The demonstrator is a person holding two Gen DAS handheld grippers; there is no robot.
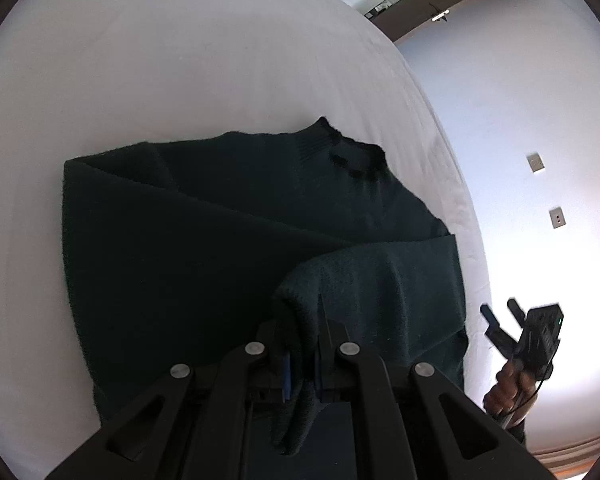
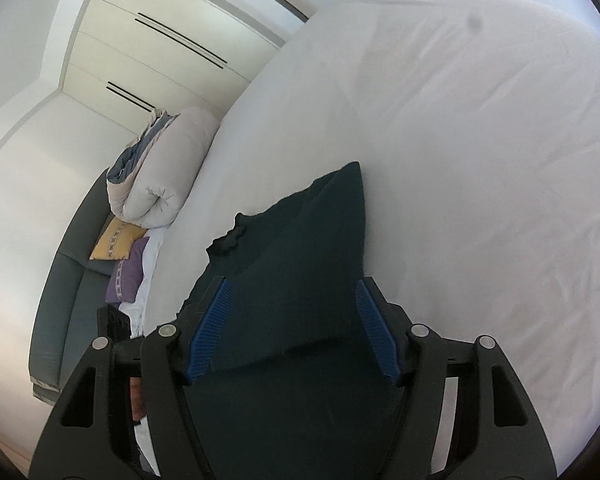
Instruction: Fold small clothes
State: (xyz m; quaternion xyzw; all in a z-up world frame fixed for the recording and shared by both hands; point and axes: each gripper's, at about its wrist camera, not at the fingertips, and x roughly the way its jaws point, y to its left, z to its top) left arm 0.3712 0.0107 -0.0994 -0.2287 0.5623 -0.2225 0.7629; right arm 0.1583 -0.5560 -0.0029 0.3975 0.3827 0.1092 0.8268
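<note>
A dark green knit sweater (image 1: 204, 240) lies partly folded on the white bed (image 1: 180, 60), collar at the far right. My left gripper (image 1: 302, 332) is shut on a fold of the sweater's right side and holds it lifted over the body. My right gripper (image 1: 500, 316) shows at the right edge of the left wrist view, open and empty, off the bed's side. In the right wrist view the sweater (image 2: 300, 264) lies under and ahead of my right gripper (image 2: 294, 308), whose blue pads (image 2: 212, 328) stand wide apart, not touching the cloth.
A rolled white duvet (image 2: 168, 172) and yellow and purple cushions (image 2: 118, 240) lie on a grey sofa (image 2: 60, 300) beside the bed. White wardrobes (image 2: 160, 40) stand behind. The bed's edge runs down the right of the left wrist view, with a wall (image 1: 540, 120) beyond.
</note>
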